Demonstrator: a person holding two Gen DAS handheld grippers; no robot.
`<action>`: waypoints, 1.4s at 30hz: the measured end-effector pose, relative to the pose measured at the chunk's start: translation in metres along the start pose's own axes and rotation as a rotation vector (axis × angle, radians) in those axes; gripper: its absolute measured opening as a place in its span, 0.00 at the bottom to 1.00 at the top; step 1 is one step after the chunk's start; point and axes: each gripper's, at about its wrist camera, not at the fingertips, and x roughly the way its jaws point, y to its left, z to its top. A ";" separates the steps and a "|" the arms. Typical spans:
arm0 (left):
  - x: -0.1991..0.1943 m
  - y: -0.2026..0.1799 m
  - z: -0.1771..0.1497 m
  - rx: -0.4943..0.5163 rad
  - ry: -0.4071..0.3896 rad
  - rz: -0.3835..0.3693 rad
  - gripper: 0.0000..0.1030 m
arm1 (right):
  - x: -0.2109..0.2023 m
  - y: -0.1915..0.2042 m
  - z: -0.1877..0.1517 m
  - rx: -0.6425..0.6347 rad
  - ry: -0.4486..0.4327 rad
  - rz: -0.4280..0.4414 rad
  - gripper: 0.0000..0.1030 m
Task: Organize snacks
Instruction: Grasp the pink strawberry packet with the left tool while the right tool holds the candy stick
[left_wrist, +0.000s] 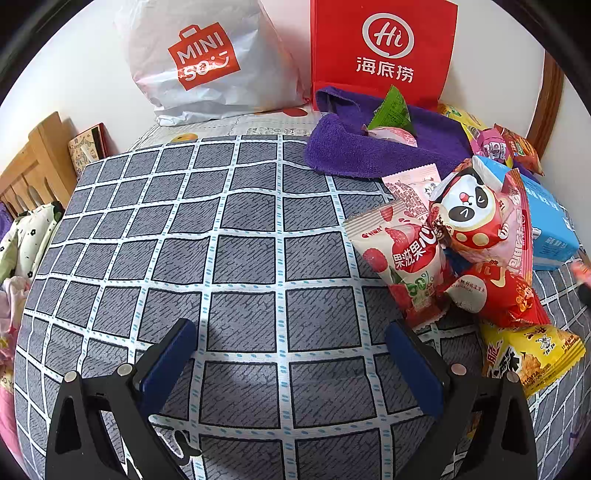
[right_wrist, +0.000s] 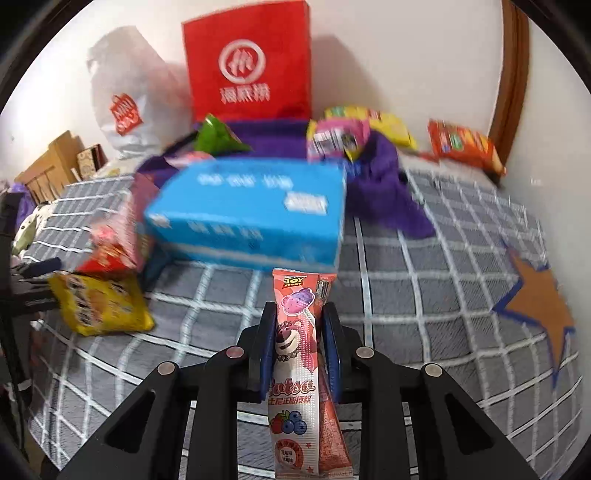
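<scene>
— Two grippers, so start at frame left: what is the left gripper doing?
— Spread wide over bare checked bedspread, holding nothing; the snack pile lies at right of its view, probably its next source.
— And the right gripper?
— Clenched on a pink Lotso stick pack, low centre of its view, upright; glossy, strawberry-and-blueberry print; likely lifted for sorting, beyond it the blue box.
</scene>
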 end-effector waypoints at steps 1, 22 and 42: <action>0.000 0.000 0.000 -0.003 0.000 0.003 1.00 | -0.005 0.003 0.004 -0.005 -0.012 0.005 0.23; -0.038 -0.007 0.026 -0.015 0.009 -0.186 0.99 | -0.031 0.010 -0.002 0.013 -0.060 0.021 0.23; 0.020 -0.053 0.051 0.007 0.095 -0.128 0.66 | -0.013 -0.037 0.022 0.055 -0.059 -0.030 0.23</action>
